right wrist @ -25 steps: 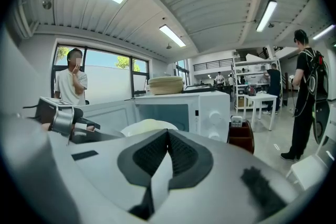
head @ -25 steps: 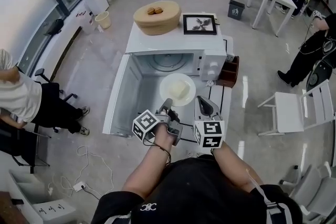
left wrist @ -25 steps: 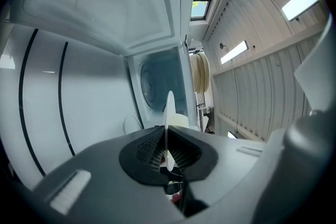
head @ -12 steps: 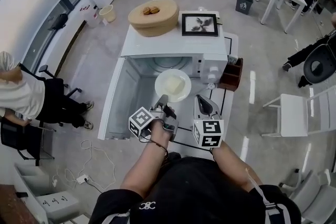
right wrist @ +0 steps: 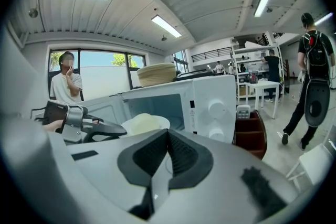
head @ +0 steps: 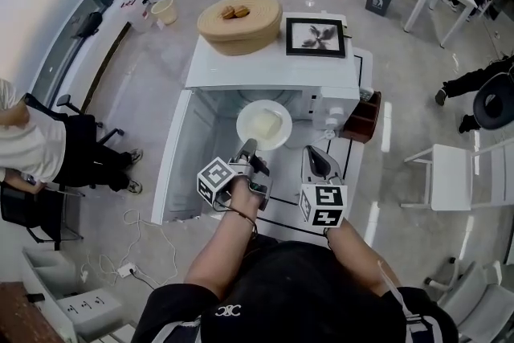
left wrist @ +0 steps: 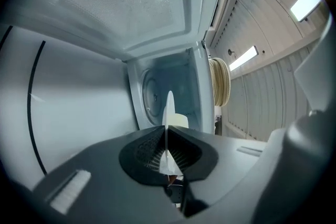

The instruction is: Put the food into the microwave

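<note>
A white plate (head: 263,124) carrying a pale yellow block of food (head: 267,122) hangs at the mouth of the open white microwave (head: 273,72). My left gripper (head: 247,149) is shut on the plate's near rim. In the left gripper view the plate (left wrist: 169,110) shows edge-on between the jaws, with the food (left wrist: 179,121) on its right and the glass turntable (left wrist: 151,98) behind. My right gripper (head: 314,154) is shut and holds nothing, to the right of the plate in front of the control panel (right wrist: 214,105). The right gripper view shows the plate (right wrist: 145,124) beside the cavity.
The microwave door (head: 181,157) stands swung open to the left. On top sit a round wicker basket (head: 239,22) and a framed picture (head: 315,36). A brown wooden box (head: 363,118) stands right of the microwave, a white chair (head: 454,177) further right. A seated person (head: 32,149) is at left.
Both grippers have moved forward toward the microwave. The plate has gone with the left gripper, from over the table in front to the cavity's opening.
</note>
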Action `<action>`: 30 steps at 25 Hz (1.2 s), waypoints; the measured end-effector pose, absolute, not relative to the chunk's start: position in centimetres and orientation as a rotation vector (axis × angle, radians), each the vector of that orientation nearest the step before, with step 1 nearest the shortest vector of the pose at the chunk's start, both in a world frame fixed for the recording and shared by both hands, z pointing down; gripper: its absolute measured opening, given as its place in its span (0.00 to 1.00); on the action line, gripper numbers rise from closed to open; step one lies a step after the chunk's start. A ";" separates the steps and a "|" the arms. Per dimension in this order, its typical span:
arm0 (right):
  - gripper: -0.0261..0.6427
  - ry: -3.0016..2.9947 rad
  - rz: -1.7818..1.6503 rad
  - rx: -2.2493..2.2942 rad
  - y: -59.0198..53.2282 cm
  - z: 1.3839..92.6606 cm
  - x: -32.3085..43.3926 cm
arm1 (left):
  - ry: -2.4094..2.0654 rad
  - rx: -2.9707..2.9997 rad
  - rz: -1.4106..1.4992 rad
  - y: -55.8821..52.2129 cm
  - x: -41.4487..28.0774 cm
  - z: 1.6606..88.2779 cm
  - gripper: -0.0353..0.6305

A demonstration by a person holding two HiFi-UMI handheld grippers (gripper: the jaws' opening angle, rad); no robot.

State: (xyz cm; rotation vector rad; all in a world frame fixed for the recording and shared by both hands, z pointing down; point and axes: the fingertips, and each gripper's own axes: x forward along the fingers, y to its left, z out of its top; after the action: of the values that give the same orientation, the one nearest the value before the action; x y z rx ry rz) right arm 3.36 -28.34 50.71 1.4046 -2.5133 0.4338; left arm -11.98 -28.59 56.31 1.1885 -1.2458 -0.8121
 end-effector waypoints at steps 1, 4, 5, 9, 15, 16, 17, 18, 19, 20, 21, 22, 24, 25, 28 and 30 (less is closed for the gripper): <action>0.05 -2.503 0.438 1.415 -28.5 50.9 3.3 | -1.244 1.199 -0.807 -29.0 -12.2 56.4 0.08; 0.05 -2.470 0.441 1.438 -29.0 51.3 3.1 | -1.230 1.213 -0.801 -30.4 -13.0 56.7 0.08; 0.05 -2.460 0.442 1.443 -29.0 51.5 2.9 | -1.226 1.210 -0.799 -30.7 -13.3 56.9 0.08; 0.05 -2.421 0.426 1.463 -29.1 51.5 2.7 | -1.212 1.205 -0.797 -32.6 -14.4 57.6 0.08; 0.05 -2.363 0.418 1.511 -29.0 51.9 2.9 | -1.195 1.229 -0.785 -35.5 -15.4 58.3 0.08; 0.05 -2.352 0.418 1.519 -28.9 52.0 3.1 | -1.191 1.231 -0.780 -35.9 -15.5 58.5 0.08; 0.05 -2.341 0.419 1.527 -28.9 52.1 3.2 | -1.187 1.231 -0.776 -36.3 -15.5 58.6 0.08; 0.05 -2.331 0.420 1.536 -28.8 52.2 3.4 | -1.183 1.230 -0.775 -36.7 -15.5 58.8 0.08; 0.05 -2.322 0.421 1.544 -28.8 52.3 3.6 | -1.180 1.228 -0.775 -37.0 -15.5 59.0 0.08; 0.05 -2.313 0.422 1.552 -28.8 52.3 3.8 | -1.179 1.226 -0.776 -37.4 -15.6 59.1 0.08; 0.05 -2.305 0.424 1.558 -28.7 52.4 3.9 | -1.177 1.223 -0.775 -37.8 -15.7 59.3 0.08; 0.05 -2.298 0.427 1.565 -28.7 52.4 4.1 | -1.176 1.219 -0.772 -38.1 -15.9 59.5 0.08; 0.05 -2.285 0.429 1.579 -28.7 52.5 4.4 | -1.173 1.211 -0.770 -38.8 -16.1 59.8 0.08; 0.05 -2.277 0.427 1.588 -28.7 52.4 4.6 | -1.173 1.208 -0.772 -39.2 -16.2 59.9 0.08; 0.05 -2.256 0.420 1.614 -28.6 52.4 5.2 | -1.171 1.198 -0.780 -40.1 -16.6 60.0 0.08; 0.05 -2.244 0.416 1.629 -28.7 52.3 5.6 | -1.170 1.194 -0.780 -40.7 -16.8 60.1 0.08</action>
State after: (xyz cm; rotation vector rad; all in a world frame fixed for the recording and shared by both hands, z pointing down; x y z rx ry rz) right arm 5.60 -28.66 52.26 1.6285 -2.2438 0.4157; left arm -16.79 -40.72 60.15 1.1942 -1.1702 -0.7802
